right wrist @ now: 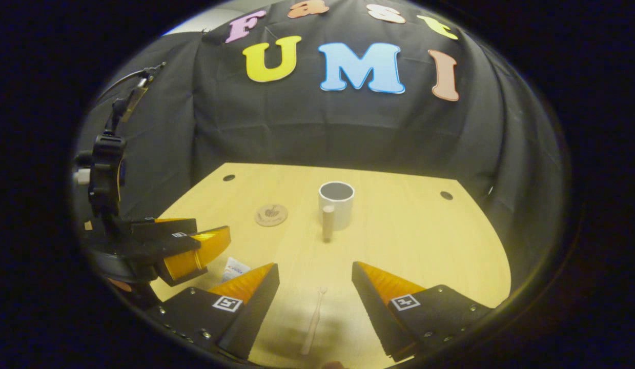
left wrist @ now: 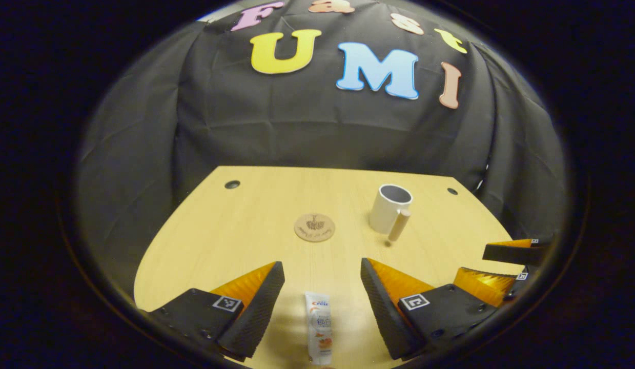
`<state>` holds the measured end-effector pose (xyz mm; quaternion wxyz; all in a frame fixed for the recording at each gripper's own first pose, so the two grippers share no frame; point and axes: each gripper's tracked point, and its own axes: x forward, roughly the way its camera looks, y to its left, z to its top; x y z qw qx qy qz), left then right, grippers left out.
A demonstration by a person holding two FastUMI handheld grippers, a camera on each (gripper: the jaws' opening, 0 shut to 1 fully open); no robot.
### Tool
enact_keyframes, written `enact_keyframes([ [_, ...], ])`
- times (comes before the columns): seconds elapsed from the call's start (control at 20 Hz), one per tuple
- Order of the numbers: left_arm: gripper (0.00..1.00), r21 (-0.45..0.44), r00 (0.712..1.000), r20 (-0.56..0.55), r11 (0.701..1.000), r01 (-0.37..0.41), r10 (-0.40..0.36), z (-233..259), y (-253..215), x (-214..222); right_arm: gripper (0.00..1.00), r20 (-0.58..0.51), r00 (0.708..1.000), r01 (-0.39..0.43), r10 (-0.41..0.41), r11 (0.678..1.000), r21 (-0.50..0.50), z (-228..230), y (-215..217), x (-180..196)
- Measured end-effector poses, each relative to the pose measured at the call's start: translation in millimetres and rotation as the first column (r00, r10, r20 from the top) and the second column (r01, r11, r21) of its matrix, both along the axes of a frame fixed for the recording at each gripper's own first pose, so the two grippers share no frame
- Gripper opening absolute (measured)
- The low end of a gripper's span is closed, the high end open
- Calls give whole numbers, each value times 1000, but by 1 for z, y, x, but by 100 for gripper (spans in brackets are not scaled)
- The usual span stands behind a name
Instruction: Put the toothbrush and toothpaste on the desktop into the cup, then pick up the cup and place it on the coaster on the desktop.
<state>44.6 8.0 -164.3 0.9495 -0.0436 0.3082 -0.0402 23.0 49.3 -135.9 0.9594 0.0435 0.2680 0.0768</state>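
Observation:
A white toothpaste tube (left wrist: 319,328) lies flat on the wooden desktop (left wrist: 255,215), between the spread fingers of my left gripper (left wrist: 322,287), which is open above it. In the right gripper view a pale toothbrush (right wrist: 313,323) lies on the desk between the fingers of my open right gripper (right wrist: 314,287). The white cup (left wrist: 390,207) with a wooden handle stands upright at the back right; it shows again (right wrist: 336,205) straight ahead of the right gripper. A round brown coaster (left wrist: 314,227) lies left of the cup, and the same coaster (right wrist: 271,214) appears in the right gripper view.
The right gripper (left wrist: 507,266) shows at the right edge of the left gripper view. The left gripper (right wrist: 179,246) and the hand-held mount sit at the left of the right gripper view, over the toothpaste (right wrist: 235,267). Small dark holes (left wrist: 232,184) mark the desk's far corners.

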Motion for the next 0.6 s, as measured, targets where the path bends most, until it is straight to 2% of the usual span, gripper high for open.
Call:
enact_keyframes([
  [0.2, 96, -3, 989, -150, 1000, 13, -13, -44, 1, -6, 89, -105, 994, -7, 8, 1000, 8, -30, 6, 1],
  [0.25, 92, 2, 983, -185, 1000, 12, -12, -52, 2, -8, 89, -130, 991, -2, 3, 1000, 6, -37, 6, 3],
  [0.3, 96, 7, 976, -217, 1000, 13, -11, -61, 4, -10, 89, -161, 987, 2, -1, 1000, 6, -44, 6, 2],
  [0.45, 96, 17, 949, -314, 1000, 15, -9, -86, 12, -16, 89, -265, 964, 13, -6, 1000, 27, -64, 9, -1],
  [0.6, 97, 29, 915, -403, 999, 39, -24, -104, 15, -25, 89, -377, 926, 19, -10, 1000, 19, -84, 9, -8],
])
